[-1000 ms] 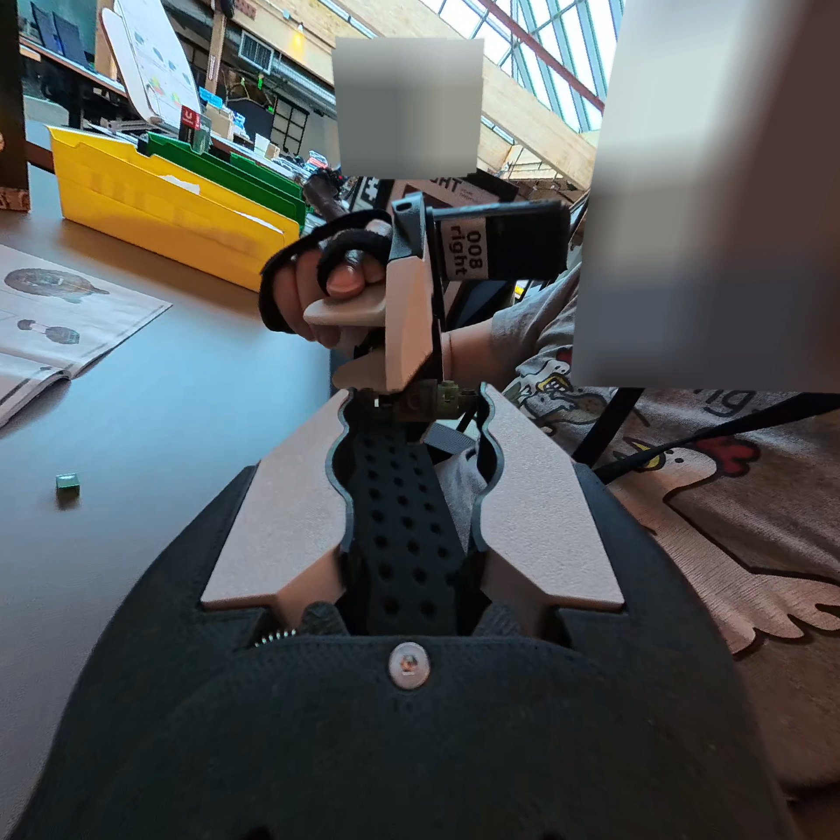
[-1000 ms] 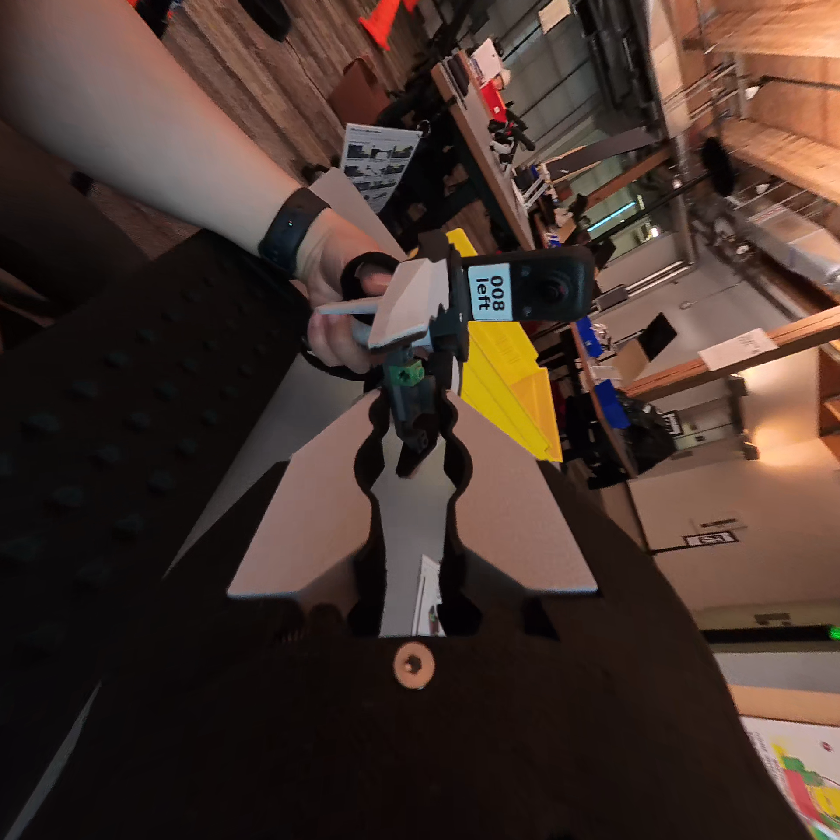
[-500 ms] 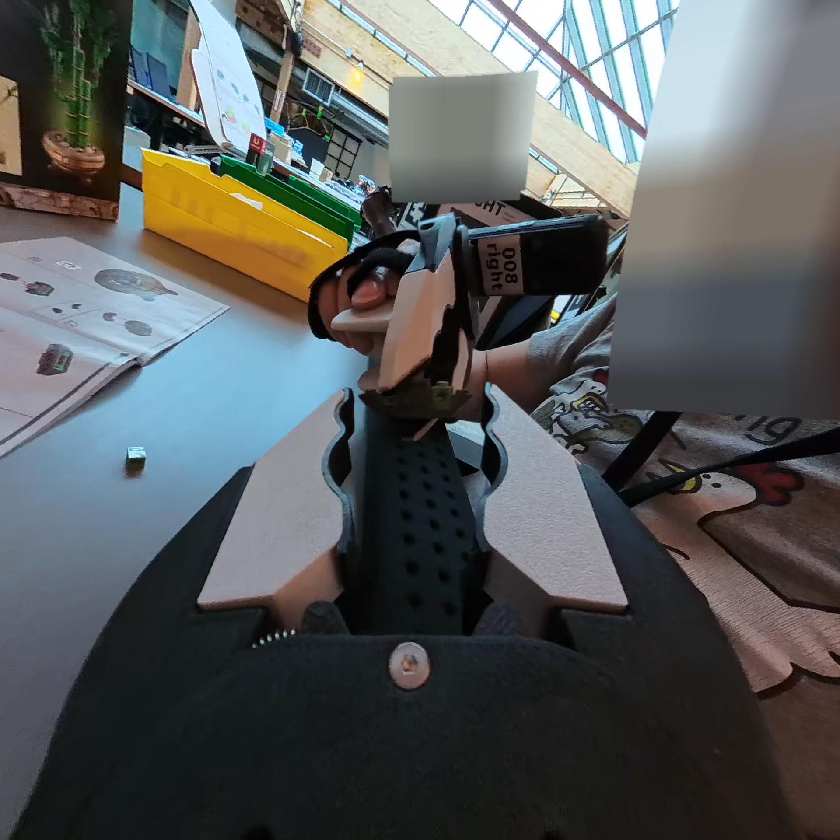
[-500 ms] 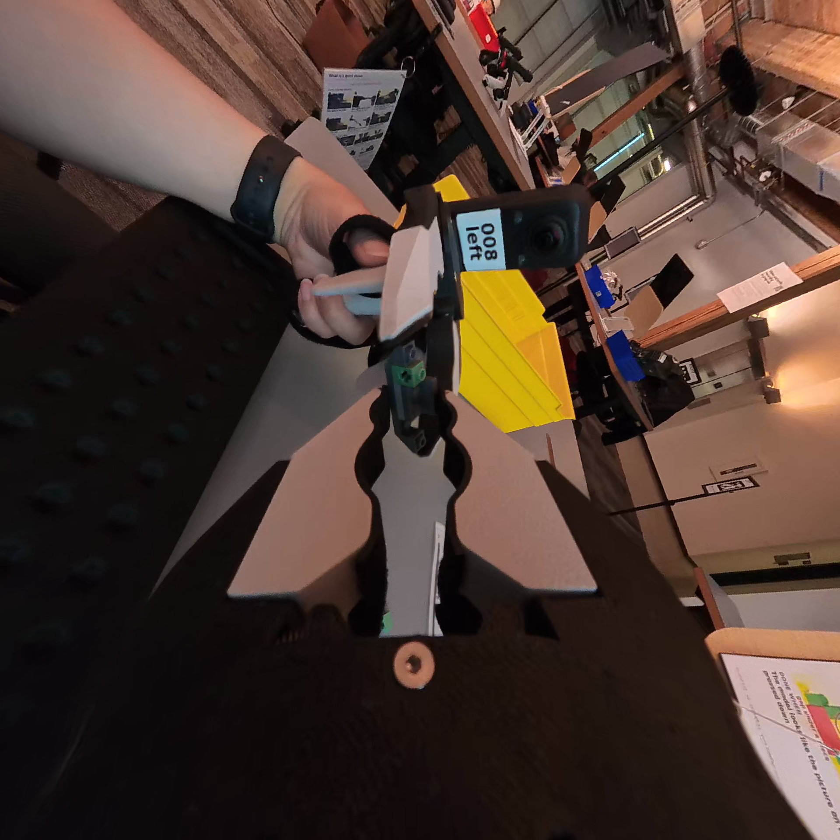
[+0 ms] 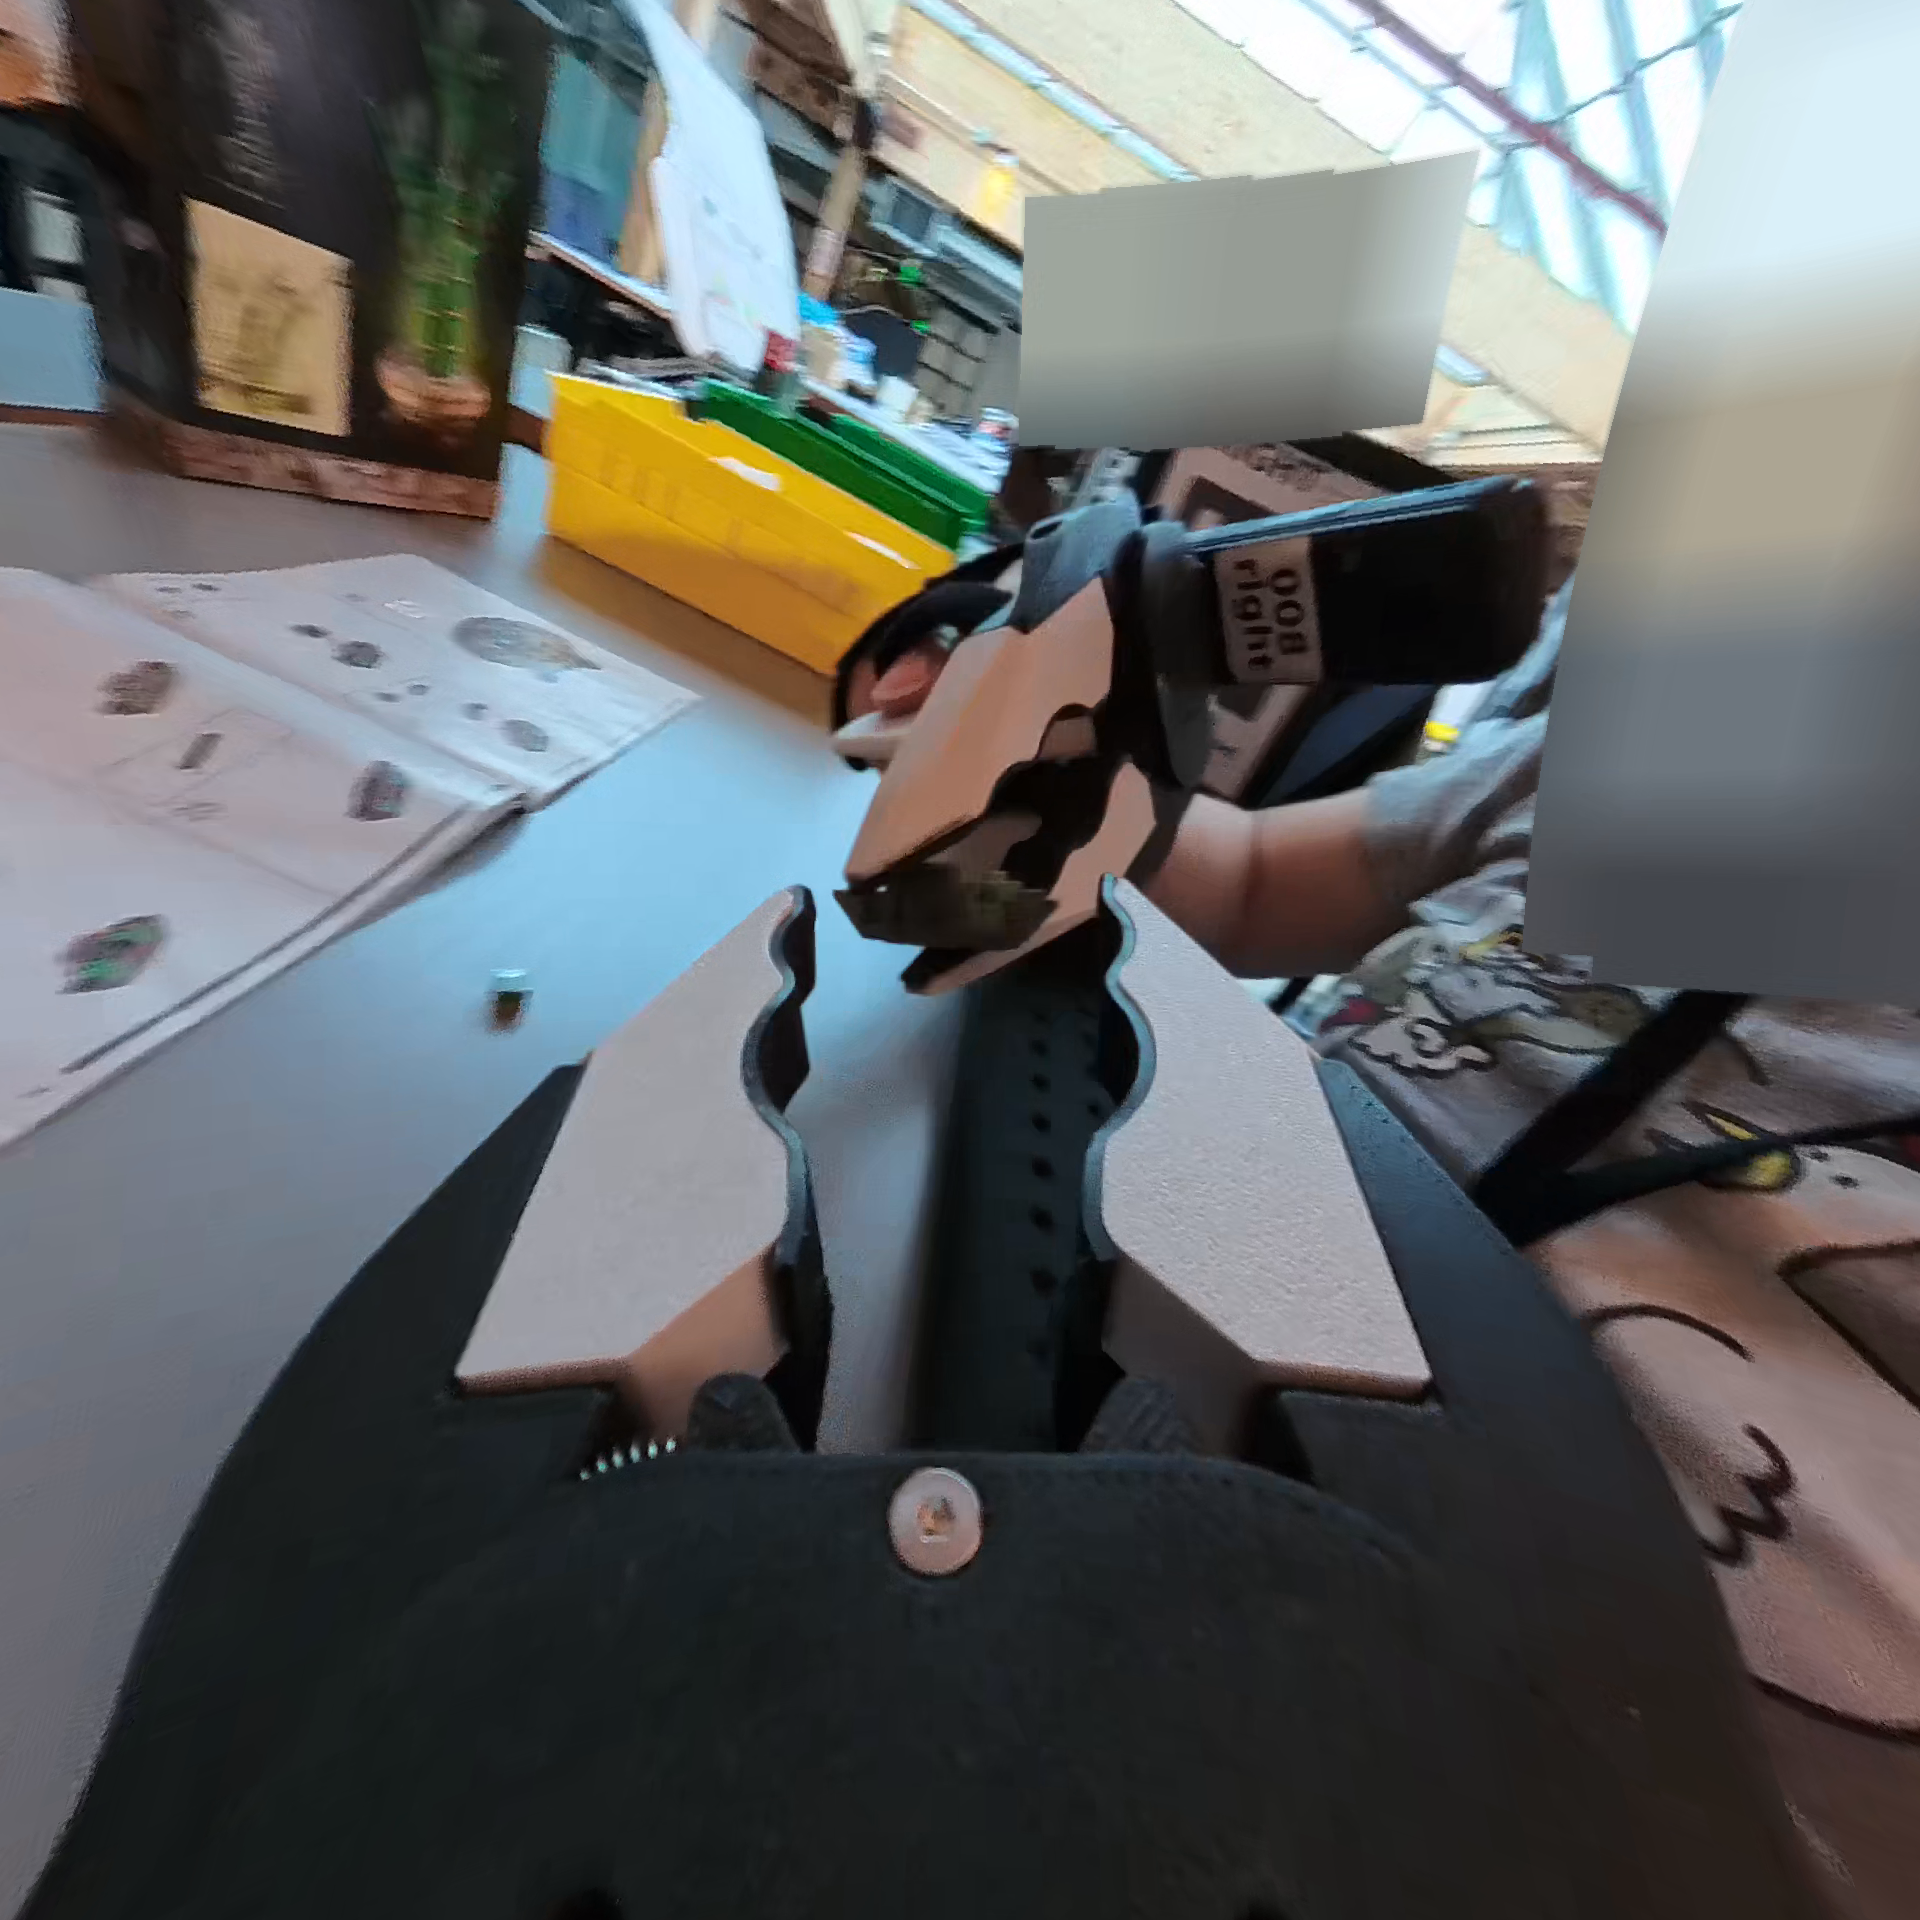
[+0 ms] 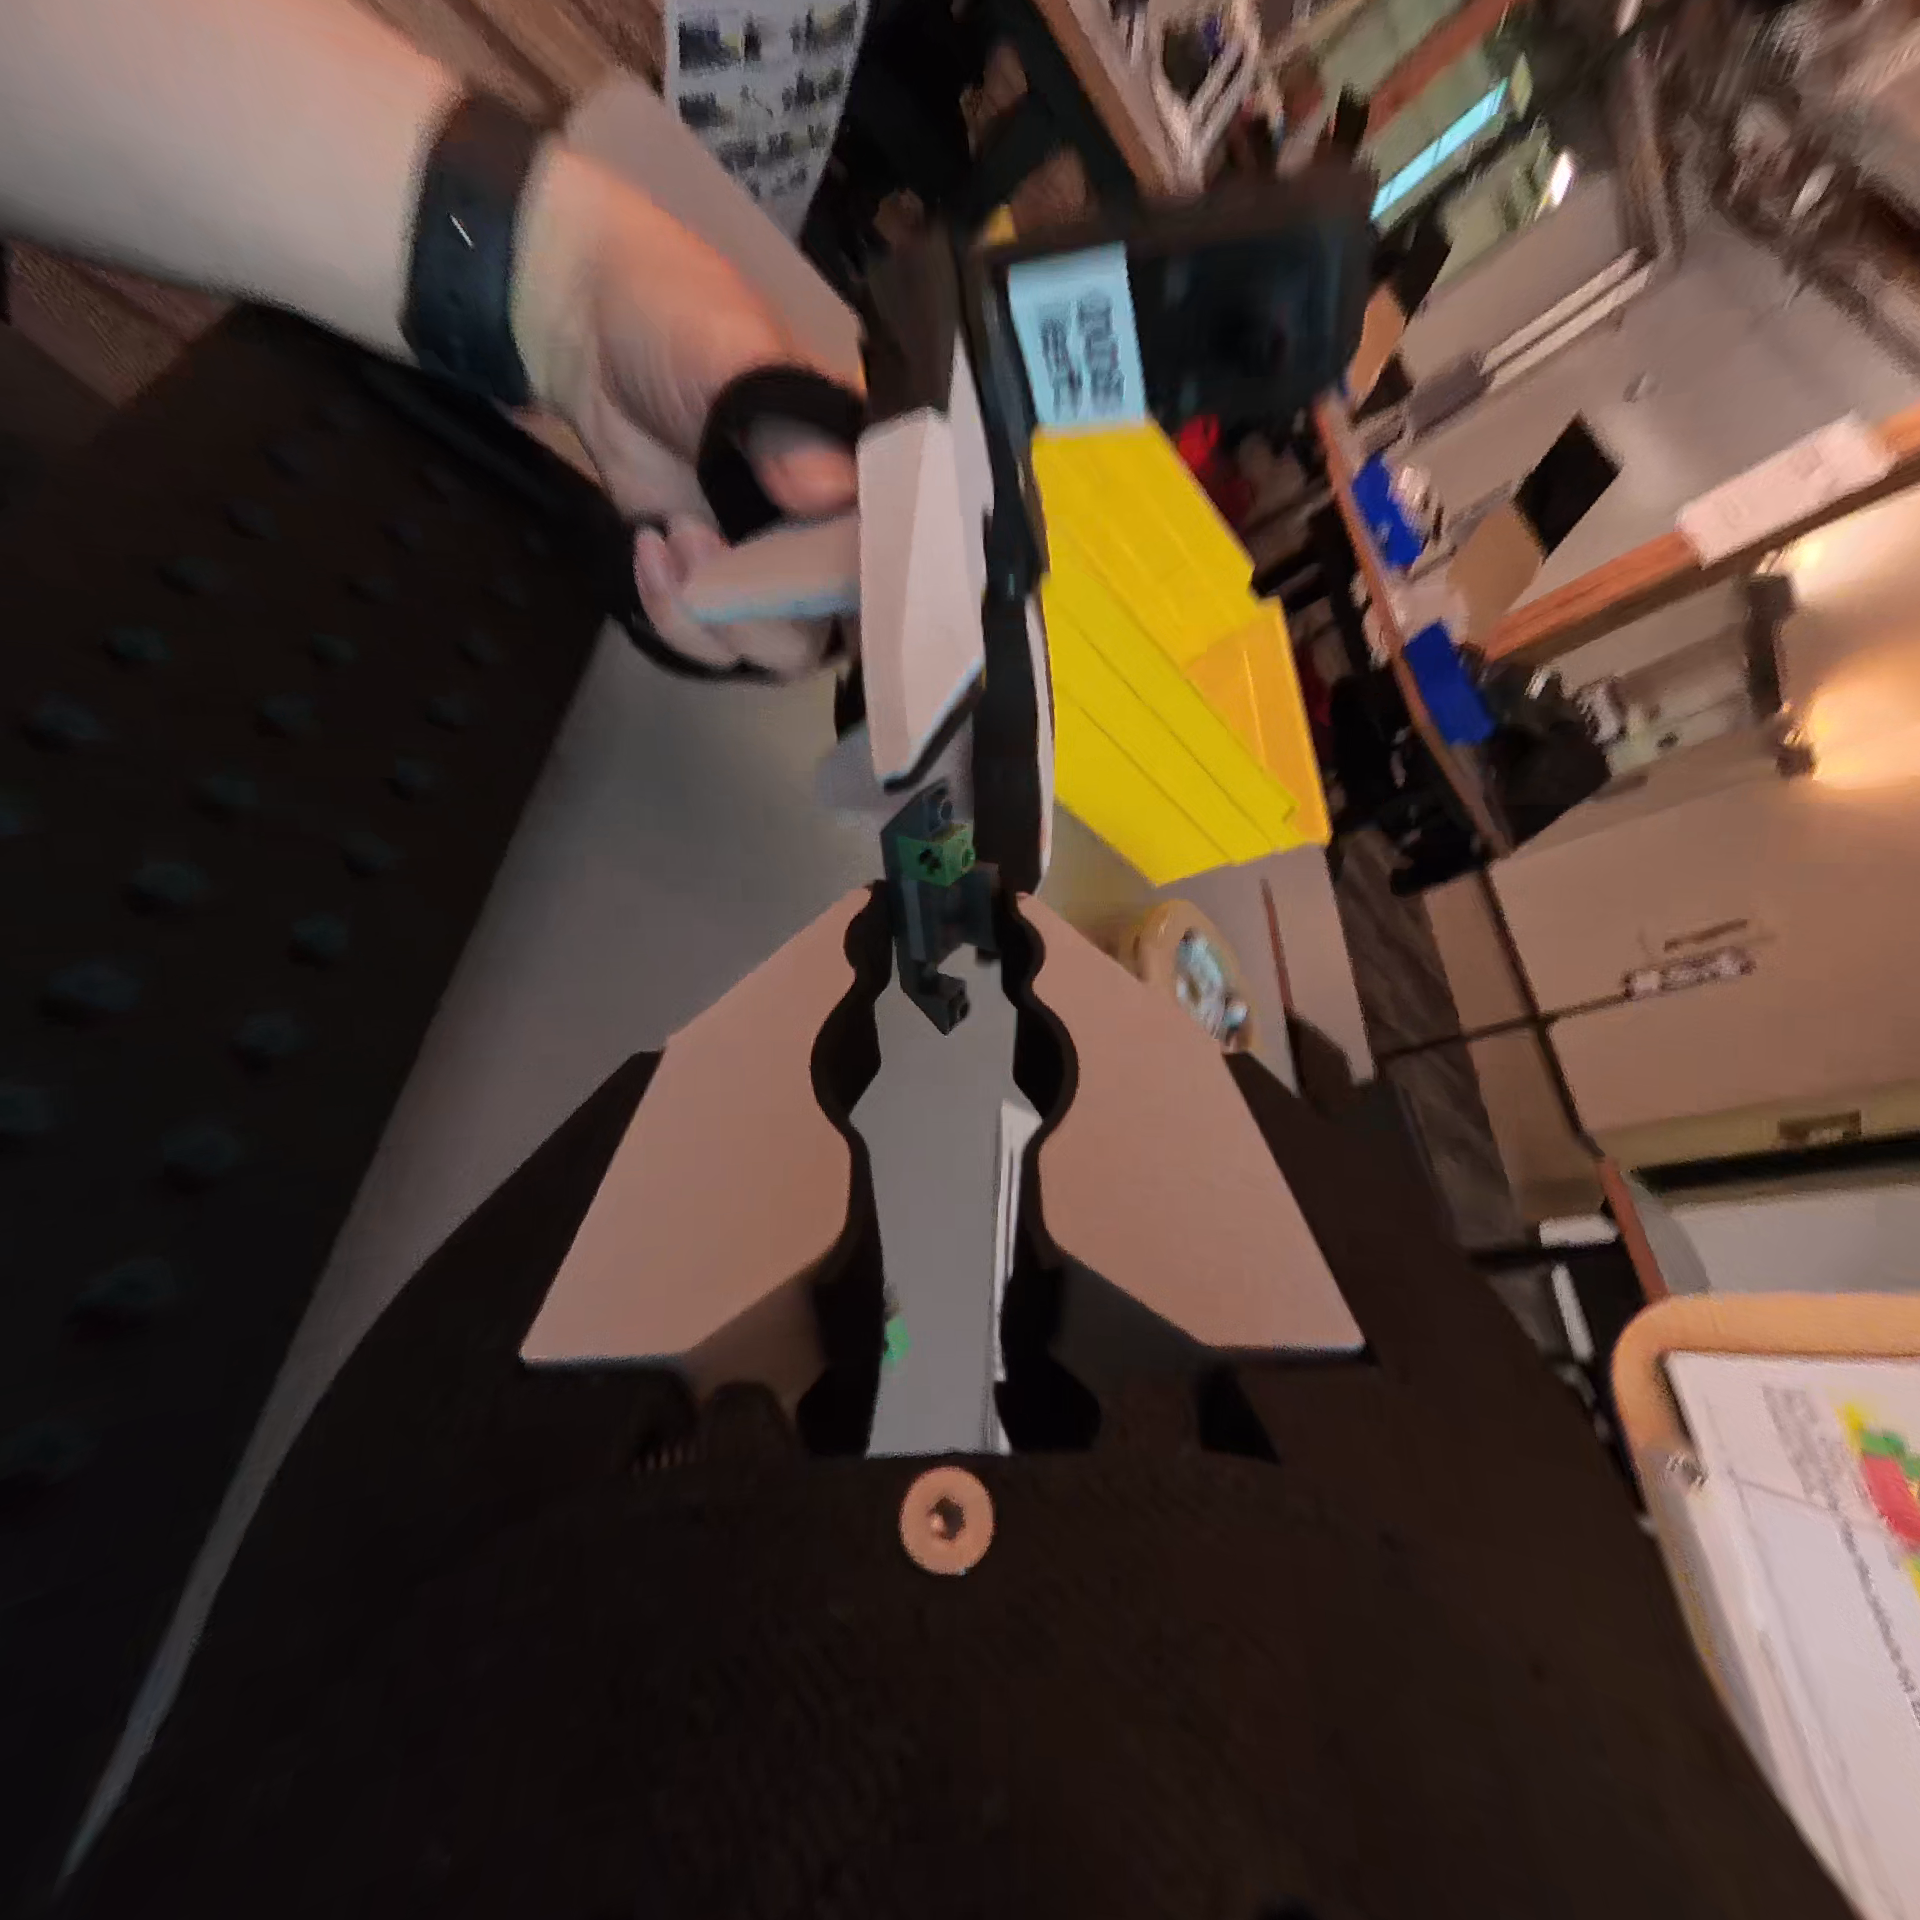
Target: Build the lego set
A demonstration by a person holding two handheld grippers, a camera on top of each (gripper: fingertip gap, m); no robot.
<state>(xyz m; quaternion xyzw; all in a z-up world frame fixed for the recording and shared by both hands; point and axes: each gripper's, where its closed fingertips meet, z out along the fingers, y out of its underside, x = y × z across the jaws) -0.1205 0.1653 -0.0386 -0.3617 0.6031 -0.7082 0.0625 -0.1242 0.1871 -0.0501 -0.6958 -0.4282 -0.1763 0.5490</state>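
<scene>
The right gripper is clamped on a small dark lego assembly with a green block at its far end. The assembly hangs in the air above the surface, directly in front of the left gripper, whose fingers stand apart with nothing between them. Motion blur hides whether the assembly touches the left fingertips.

Handling, as a judgement: the assembly is light, rigid plastic with smooth faces. Its stud joints can separate under twist or side load. Grip it across the flat sides of the dark plate, close to the green block, not on the protruding end clip.

In the right wrist view the long axis of the assembly runs along the gripper fingers, green end pointing away from the camera.

A loose small brick lies on the surface to the left of the assembly, near an open instruction booklet. A yellow bin stands beyond the assembly.
</scene>
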